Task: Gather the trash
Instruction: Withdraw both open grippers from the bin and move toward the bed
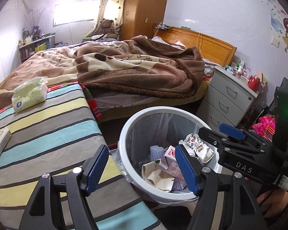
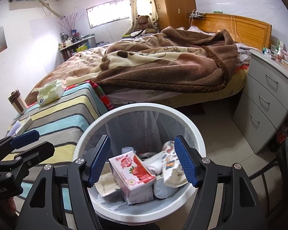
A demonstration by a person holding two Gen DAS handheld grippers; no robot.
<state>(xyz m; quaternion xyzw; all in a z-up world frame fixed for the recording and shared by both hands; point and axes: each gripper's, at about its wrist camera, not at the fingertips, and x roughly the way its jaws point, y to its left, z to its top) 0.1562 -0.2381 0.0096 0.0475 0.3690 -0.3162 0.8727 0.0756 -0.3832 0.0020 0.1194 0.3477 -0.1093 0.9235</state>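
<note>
A white round trash bin (image 1: 124, 134) (image 2: 82, 134) with a clear liner stands on the floor beside a striped table. Inside lie a pink strawberry milk carton (image 2: 132, 170) (image 1: 170, 163), a crumpled printed wrapper (image 2: 171, 164) (image 1: 197, 145), white paper and other scraps. My right gripper (image 2: 142, 164) is open and empty, directly above the bin's mouth; it also shows in the left wrist view (image 1: 217, 136). My left gripper (image 1: 142, 170) is open and empty, straddling the bin's left rim and the table edge; it also shows in the right wrist view (image 2: 23, 143).
The striped table (image 1: 48, 126) holds a green tissue pack (image 1: 29, 94), a small box (image 1: 0, 145) and a brown-white cup (image 2: 17, 101). A bed with a brown blanket (image 1: 134, 67) lies behind. A grey drawer unit (image 1: 228, 99) stands to the right.
</note>
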